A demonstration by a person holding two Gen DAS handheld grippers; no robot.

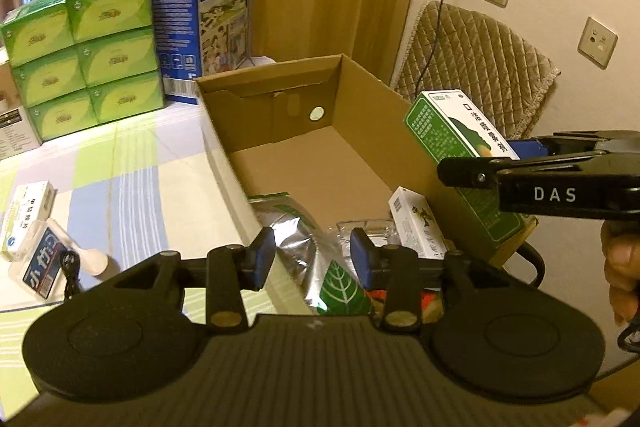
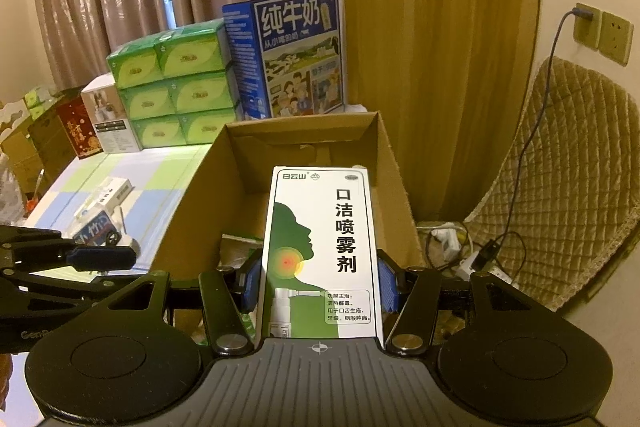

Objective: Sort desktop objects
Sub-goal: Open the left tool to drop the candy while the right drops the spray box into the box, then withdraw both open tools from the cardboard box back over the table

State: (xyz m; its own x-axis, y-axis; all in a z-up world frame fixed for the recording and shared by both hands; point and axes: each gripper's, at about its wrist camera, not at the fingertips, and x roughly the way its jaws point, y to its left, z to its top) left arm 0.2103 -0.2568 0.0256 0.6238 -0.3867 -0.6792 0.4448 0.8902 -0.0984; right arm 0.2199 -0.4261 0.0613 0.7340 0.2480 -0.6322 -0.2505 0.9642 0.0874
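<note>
The right hand-held gripper (image 2: pixel 318 285) clamped its blue pads on both long sides of the tall white-and-green cardboard spray box (image 2: pixel 320 251), held upright above the near end of the open brown cardboard carton (image 2: pixel 224 163), while the left hand-held gripper (image 1: pixel 313 261) hung open and empty over the silver foil pouch (image 1: pixel 292 231) already lying in that carton. Released from there, the box could tip onto the carton's right wall and fall outside, since it sat toward 3 o'clock. Only the left view showed the small white packet (image 1: pixel 418 223) in the carton; at 9 o'clock on the checked counter (image 1: pixel 140 163) waited a clear plastic case with a blue label (image 1: pixel 38 263).
</note>
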